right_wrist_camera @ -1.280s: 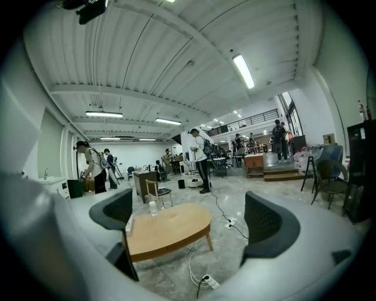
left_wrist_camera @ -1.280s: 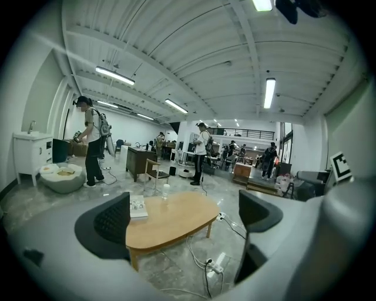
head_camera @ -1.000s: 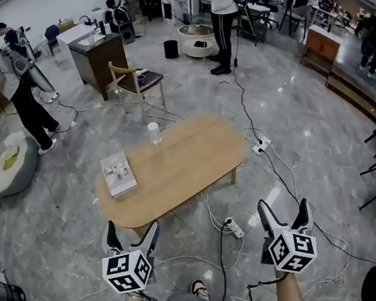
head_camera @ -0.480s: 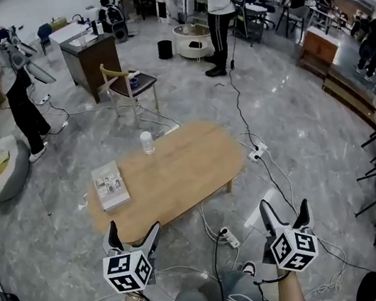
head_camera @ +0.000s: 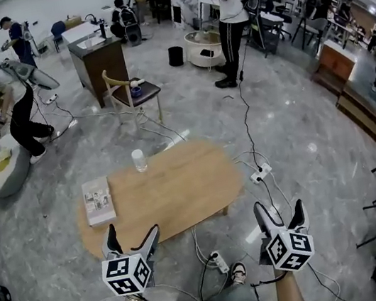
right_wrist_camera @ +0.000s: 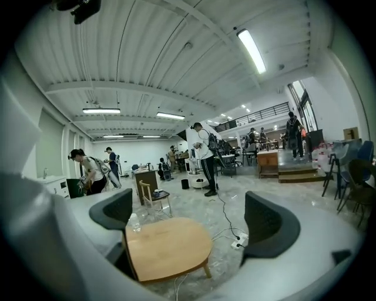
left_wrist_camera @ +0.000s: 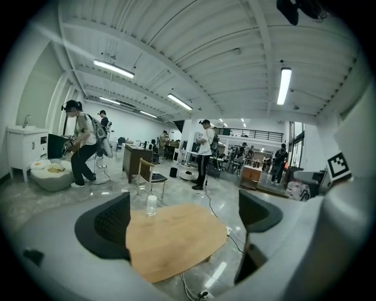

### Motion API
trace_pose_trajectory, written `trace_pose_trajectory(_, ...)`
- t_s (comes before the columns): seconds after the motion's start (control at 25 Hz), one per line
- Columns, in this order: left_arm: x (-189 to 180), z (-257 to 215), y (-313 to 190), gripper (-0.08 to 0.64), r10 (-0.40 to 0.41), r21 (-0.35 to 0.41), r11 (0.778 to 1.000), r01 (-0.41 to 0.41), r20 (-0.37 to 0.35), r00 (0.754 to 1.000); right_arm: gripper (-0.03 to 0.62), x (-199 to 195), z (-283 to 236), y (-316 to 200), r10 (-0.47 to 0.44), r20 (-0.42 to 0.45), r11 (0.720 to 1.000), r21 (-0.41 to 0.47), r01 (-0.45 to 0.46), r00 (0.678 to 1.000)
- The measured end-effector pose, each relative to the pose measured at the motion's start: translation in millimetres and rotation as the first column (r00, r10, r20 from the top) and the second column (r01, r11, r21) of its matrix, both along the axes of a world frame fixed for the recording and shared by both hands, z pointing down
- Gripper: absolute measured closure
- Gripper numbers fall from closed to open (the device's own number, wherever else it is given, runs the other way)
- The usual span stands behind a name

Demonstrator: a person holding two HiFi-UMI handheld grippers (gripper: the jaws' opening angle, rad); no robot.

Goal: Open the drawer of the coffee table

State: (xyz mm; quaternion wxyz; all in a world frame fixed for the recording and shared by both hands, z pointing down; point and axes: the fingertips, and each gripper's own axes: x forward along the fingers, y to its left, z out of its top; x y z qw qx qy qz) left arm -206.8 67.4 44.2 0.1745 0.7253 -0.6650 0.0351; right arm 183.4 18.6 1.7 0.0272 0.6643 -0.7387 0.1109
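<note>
My left tongs [head_camera: 131, 229] and right tongs [head_camera: 278, 206] both gape empty. The desk [head_camera: 173, 188] lies ahead of them, untouched, its long axis crosswise, with the left tongs nearer. I can't see its drawer from here.

- The coffee table [head_camera: 174, 192] has a pale wood top, smooth and matt, with only a faint sheen.
- The floor [head_camera: 296, 112] looks like grey veined stone or tile, polished enough to mirror the ceiling lights.
- My left gripper [head_camera: 133, 229] and my right gripper [head_camera: 277, 204] have smooth, light-grey plastic bodies.
- My pads [left_wrist_camera: 111, 226] are black and matt, with a fine ribbed texture.
- The marker cube [head_camera: 127, 275] on my left gripper is matt white with black printed squares.
- The book [head_camera: 98, 199] has a printed paper cover.
- The bottle [head_camera: 138, 160] is clear and looks like plastic.
- The chair [head_camera: 133, 91] has a pale wood frame and a dark seat.
- The power strip [head_camera: 218, 261] is white plastic.
</note>
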Motion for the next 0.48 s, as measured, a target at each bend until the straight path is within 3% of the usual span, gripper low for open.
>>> trace_pose_trajectory(0.48,115.1,-21.8,-119.0,0.003,-0.157,0.009,0.988,0.157,0.033,0.987,0.005,96.0,9.9,-170.7,-0.180,0.002,0.982,-0.052,0.179,0.984)
